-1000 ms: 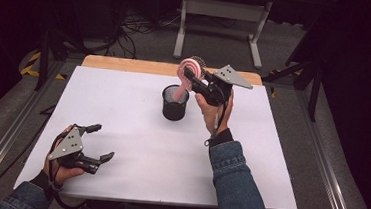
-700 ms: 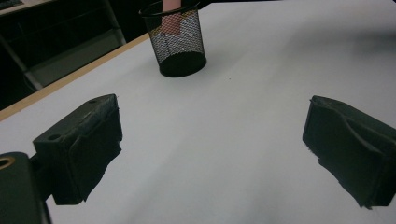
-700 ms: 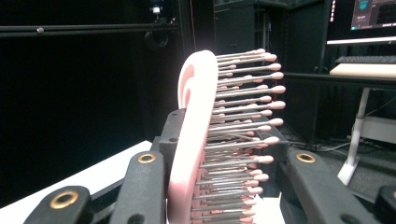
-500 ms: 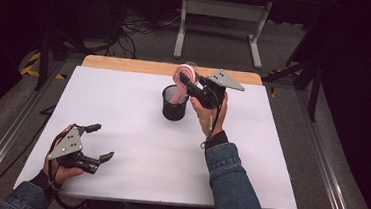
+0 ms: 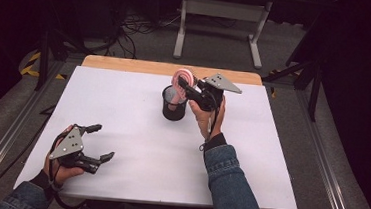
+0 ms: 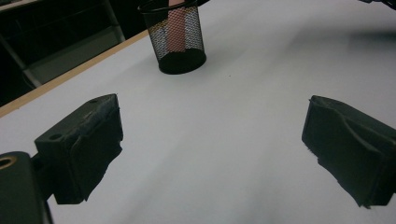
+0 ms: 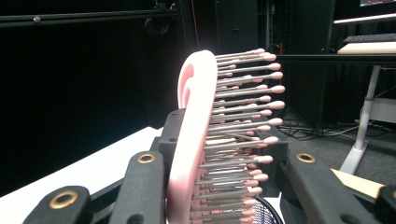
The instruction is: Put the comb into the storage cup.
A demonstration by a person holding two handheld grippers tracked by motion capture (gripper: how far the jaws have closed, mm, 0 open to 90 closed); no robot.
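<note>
Hairbrush held over mesh cup at far side of table

Hairbrush [image 5: 182, 77], pink with rows of pink-tipped bristles, is pinched at its head by the right hand-held gripper [image 5: 187, 88], whose jaws press against it from both sides. Seen from the high view, the brush sits toward 12 o'clock on the white table [image 5: 135, 145], its handle reaching down into the black mesh cup [image 5: 174, 103] that stands upright there. The right hand [image 5: 207, 117] comes up from the 5 o'clock edge in a denim sleeve [image 5: 229, 188], with the grey three-cornered plate [image 5: 221, 83] on the tool pointing toward 3 o'clock.

In the right gripper view, the brush [image 7: 219, 135] stands nearly upright between the black jaws, its pink back to the left and the bristles pointing to the right.

Well apart, near the 7 o'clock corner, the left hand-held gripper [image 5: 98, 141] rests low over the table with its jaws spread wide and nothing between them. The left gripper view looks across bare white tabletop to the mesh cup [image 6: 176, 39], where the pink handle [image 6: 176, 29] shows through the wire wall. A wooden strip [image 5: 126, 65] edges the table's far side.
</note>
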